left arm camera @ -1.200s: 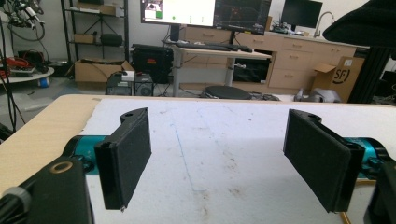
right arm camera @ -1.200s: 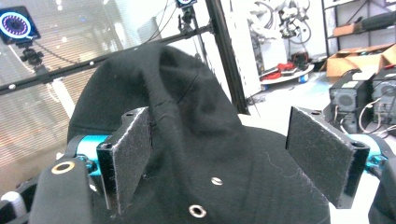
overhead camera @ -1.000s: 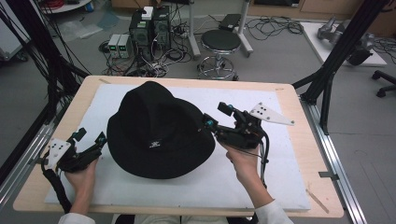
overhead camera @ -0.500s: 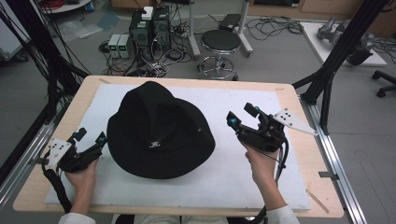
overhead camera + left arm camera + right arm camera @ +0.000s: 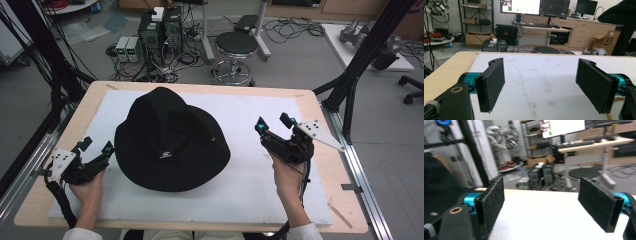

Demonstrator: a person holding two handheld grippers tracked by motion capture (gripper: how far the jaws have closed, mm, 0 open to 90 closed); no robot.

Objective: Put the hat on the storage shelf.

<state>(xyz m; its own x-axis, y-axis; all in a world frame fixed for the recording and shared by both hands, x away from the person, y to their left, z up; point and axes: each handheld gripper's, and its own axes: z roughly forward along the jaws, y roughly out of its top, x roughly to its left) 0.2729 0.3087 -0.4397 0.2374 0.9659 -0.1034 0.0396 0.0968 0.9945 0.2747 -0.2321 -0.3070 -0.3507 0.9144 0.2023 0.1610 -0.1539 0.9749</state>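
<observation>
High view: a black soft-fabric bucket hat with a small white logo is seen lying crown-up on the white foam mat covering the light wooden counter, left of centre. The left hand-held gripper is parked just beside the hat's left brim, apart from it, jaws wide and empty. The right hand-held gripper is now found well apart from the hat's right brim; a second ago it was right at the brim, so a pull-back to the right is read. The hat's place and shape are unchanged.

Left gripper view: two black padded jaws are shown spread wide with bare stained mat between them; a dark hat edge is caught at top right.

Right gripper view: jaws are spread wide, nothing between them; the hat is seen as a dark mass at the left.

Judgement: the hat has been released, and this handling step is likely finished or being reset.
</observation>
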